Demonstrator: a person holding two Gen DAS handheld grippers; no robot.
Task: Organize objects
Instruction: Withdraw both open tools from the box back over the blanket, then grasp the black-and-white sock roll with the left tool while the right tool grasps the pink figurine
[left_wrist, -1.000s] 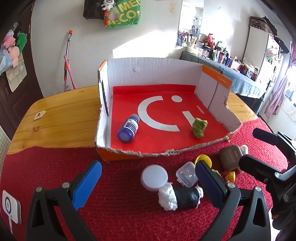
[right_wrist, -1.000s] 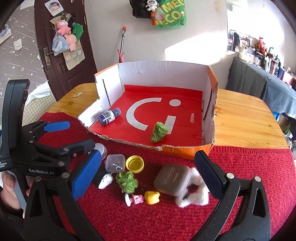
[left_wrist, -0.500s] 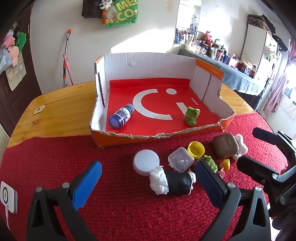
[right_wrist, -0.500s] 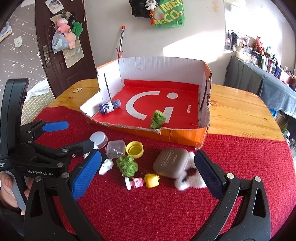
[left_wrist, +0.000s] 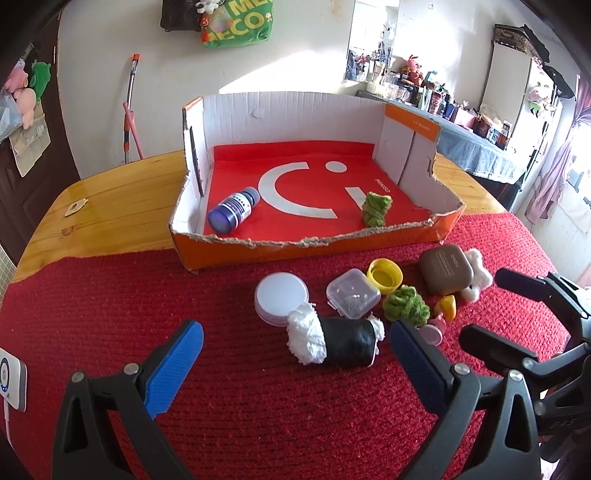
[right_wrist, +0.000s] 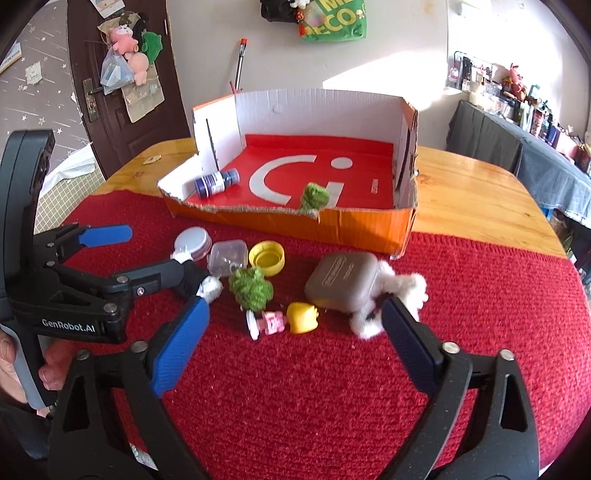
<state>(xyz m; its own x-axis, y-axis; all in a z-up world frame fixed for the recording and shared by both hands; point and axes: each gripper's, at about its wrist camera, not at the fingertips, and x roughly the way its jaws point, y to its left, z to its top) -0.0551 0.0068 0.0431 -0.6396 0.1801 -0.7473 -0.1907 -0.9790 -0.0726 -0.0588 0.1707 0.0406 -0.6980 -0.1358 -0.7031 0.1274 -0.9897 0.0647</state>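
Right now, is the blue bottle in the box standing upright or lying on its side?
Lying on its side. The blue bottle rests lengthwise on the red floor of the cardboard box, base toward the left wrist camera.

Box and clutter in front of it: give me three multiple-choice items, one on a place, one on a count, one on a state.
1. Where does the blue bottle lie?
A. In the box
B. On the red mat
C. On bare wood

2. How many things lie in the box?
A. One
B. Two
C. Four

3. What is the left claw doing?
A. Shut on the yellow cap
B. Open, holding nothing
C. Shut on the brown case

Key:
1 A, the blue bottle lies on its side on the red floor of the box.
2 B, only the bottle and a green yarn ball are inside.
3 B, the left claw stands wide, its pads clear of the black roll ahead.
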